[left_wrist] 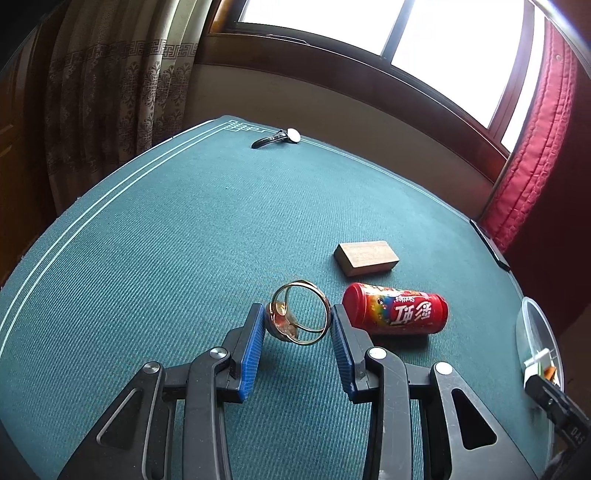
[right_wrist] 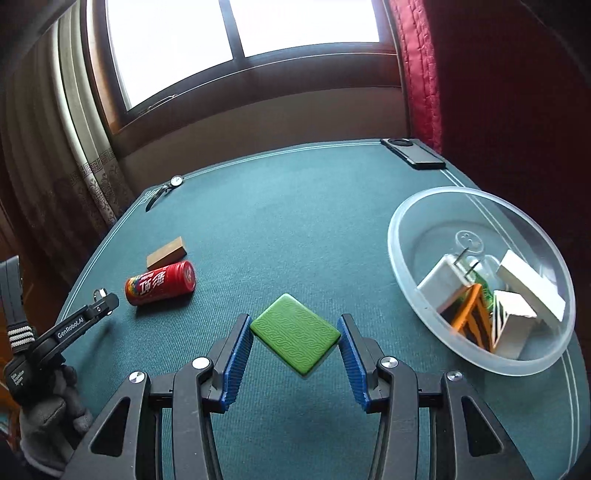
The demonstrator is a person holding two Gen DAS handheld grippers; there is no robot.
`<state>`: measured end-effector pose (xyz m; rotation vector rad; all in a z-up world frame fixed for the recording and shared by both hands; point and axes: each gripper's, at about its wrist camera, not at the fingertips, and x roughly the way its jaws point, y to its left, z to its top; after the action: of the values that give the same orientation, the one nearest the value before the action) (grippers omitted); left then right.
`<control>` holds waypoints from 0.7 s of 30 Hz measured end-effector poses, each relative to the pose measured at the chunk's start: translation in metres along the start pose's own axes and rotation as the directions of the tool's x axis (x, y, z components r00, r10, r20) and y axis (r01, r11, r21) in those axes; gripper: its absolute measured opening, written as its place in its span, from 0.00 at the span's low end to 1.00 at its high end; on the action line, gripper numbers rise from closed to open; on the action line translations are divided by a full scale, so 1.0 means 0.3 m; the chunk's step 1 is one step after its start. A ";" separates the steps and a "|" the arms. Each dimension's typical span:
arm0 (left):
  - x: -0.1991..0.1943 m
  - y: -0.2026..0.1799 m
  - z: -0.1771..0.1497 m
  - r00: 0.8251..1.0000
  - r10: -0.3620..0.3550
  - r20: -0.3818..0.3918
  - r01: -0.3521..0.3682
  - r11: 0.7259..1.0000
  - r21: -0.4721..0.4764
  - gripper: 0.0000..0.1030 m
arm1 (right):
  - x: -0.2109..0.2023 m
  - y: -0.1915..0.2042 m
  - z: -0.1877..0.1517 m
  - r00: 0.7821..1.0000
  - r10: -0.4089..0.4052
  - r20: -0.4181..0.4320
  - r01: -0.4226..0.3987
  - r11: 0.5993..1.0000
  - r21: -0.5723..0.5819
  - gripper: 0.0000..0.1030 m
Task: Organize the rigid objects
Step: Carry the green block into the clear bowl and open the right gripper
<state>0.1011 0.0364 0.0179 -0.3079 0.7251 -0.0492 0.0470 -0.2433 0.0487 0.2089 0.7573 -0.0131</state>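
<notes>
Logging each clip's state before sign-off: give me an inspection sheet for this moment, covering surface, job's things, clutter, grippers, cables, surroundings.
Surface: green felt table cover with white border lines.
Job's things: gold wire ring-shaped ornament held off the cover; green patterned rectangular block held by opposite corners; red Skittles tube on its side; brown wooden block beside it; clear plastic bowl holding a white plug adapter, white boxes and an orange item.
Clutter: black-strap wristwatch at the far edge; black phone at the far corner.
Grippers: left gripper closed on the ornament; right gripper closed on the green block.
Cables: nothing seen.
Surroundings: window, patterned beige curtain, red curtain.
</notes>
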 end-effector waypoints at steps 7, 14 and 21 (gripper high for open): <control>-0.007 -0.057 -0.021 1.000 -0.015 -0.013 0.016 0.998 0.055 0.36 | -0.077 -0.119 0.041 0.995 -0.072 0.073 0.066 0.995 0.078 0.49; -0.024 -0.116 -0.043 0.999 -0.042 -0.018 0.044 0.994 0.102 0.36 | -0.127 -0.252 0.056 0.981 -0.155 0.113 0.134 0.975 0.176 0.49; -0.044 -0.131 -0.038 0.998 -0.054 -0.013 0.056 0.992 0.113 0.36 | -0.149 -0.367 0.060 0.965 -0.231 0.124 0.191 0.945 0.266 0.49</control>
<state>0.0860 -0.0022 0.0299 -0.2195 0.7205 -0.1436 0.0171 -0.3575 0.0717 0.3636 0.6192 -0.3286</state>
